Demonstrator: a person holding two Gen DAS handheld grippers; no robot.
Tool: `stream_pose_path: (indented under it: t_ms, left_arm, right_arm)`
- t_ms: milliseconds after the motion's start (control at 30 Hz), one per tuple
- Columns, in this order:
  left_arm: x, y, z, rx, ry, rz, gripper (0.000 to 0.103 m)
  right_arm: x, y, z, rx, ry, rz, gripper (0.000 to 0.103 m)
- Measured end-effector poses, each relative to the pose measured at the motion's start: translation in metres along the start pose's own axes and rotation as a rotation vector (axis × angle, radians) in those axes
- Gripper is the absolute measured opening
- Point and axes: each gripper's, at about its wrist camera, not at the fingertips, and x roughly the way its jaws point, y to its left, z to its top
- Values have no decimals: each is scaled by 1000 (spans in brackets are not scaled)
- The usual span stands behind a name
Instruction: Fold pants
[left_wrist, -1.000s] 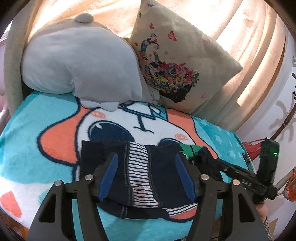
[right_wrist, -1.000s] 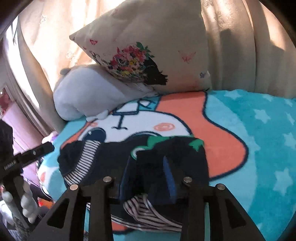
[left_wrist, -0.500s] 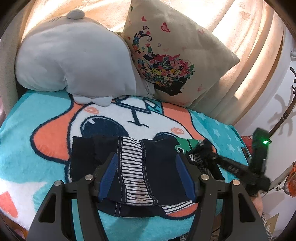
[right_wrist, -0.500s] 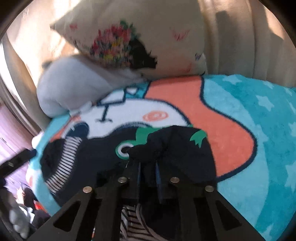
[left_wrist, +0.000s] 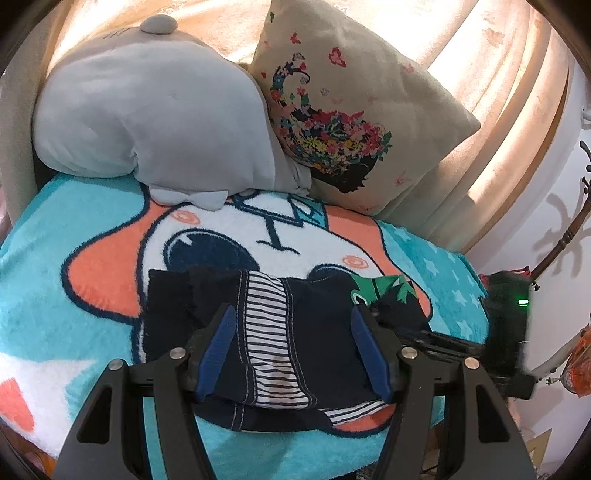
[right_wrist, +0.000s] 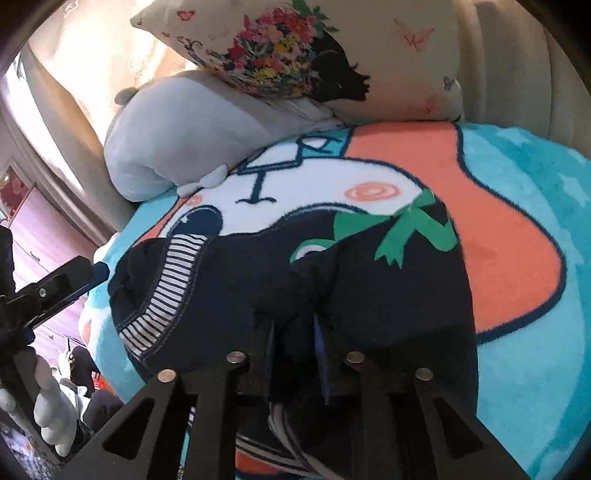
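Note:
Navy pants (left_wrist: 317, 332) with a striped lining and a green frog print lie bunched on the cartoon blanket (left_wrist: 92, 280). My left gripper (left_wrist: 292, 312) hovers open over their near edge, and its blue pads (left_wrist: 218, 343) touch no cloth. My right gripper (right_wrist: 293, 323) is low on the pants (right_wrist: 229, 273), just below the green print. Its jaws are opening, with a raised fold of navy cloth standing between the pads. The right gripper (left_wrist: 406, 332) shows in the left wrist view at the pants' right end. The left gripper (right_wrist: 74, 273) shows at the left edge of the right wrist view.
A grey plush pillow (left_wrist: 147, 122) and a beige flowered cushion (left_wrist: 351, 110) lean against the back of the seat behind the pants. Curtains hang beyond them. The blanket's front edge (left_wrist: 258, 446) drops off close to the grippers.
The right gripper pinched shut on a fold of the pants, moved forward and down, and its pads now stand apart again. The left gripper has stayed put and open.

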Motion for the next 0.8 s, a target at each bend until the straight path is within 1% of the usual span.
stream_pose_path:
  t_ms: [67, 100, 167, 233, 300, 400, 433, 467, 500, 533, 600, 633, 667, 700, 733, 800]
  left_arm:
    - [-1, 2, 1, -4, -4, -2, 64]
    - [-1, 3, 1, -4, -4, -2, 64]
    - [-2, 4, 1, -9, -3, -2, 64]
    - [-3, 6, 0, -15, -4, -1, 64]
    - [-8, 11, 1, -28, -13, 12, 64]
    - [-20, 23, 3, -53, -38, 41, 65]
    - [-24, 28, 3, -61, -48, 53, 67]
    - [-29, 34, 3, -71, -60, 68, 68]
    - [-34, 41, 2, -85, -72, 85, 71]
    - [-37, 48, 1, -98, -79, 99, 71]
    - [-41, 65, -2, -138, -88, 126, 71]
    - [-42, 73, -3, -157, -89, 135, 71]
    - [-42, 81, -4, -179, -87, 148, 71]
    - [-42, 89, -7, -201, -83, 160, 71]
    - [-43, 94, -8, -215, -80, 168, 71]
    - [-44, 106, -13, -248, -77, 178, 71]
  right_arm:
    - [-16, 5, 3, -21, -24, 34, 41]
    - [-30, 7, 4, -29, -63, 49, 45]
    - [-47, 8, 5, -33, -113, 50, 45]
    - [-53, 7, 7, -14, -135, 54, 45]
    - [-42, 5, 8, 7, -105, 65, 44]
    - [-8, -1, 4, 41, -19, 78, 44]
    - [3, -2, 2, 44, 1, 58, 44]
    - [5, 1, 0, 25, -9, 38, 45]
    - [3, 7, 0, -4, -6, 15, 48]
    - [2, 12, 0, -33, 4, -12, 51]
    - [-3, 29, -1, -121, 17, -99, 60]
    - [-6, 41, -2, -183, 24, -167, 61]
    - [-10, 51, -4, -234, 24, -216, 62]
    - [-14, 59, -7, -276, 21, -247, 63]
    - [-19, 70, -9, -314, 20, -270, 64]
    - [-29, 83, -12, -351, 18, -268, 66]
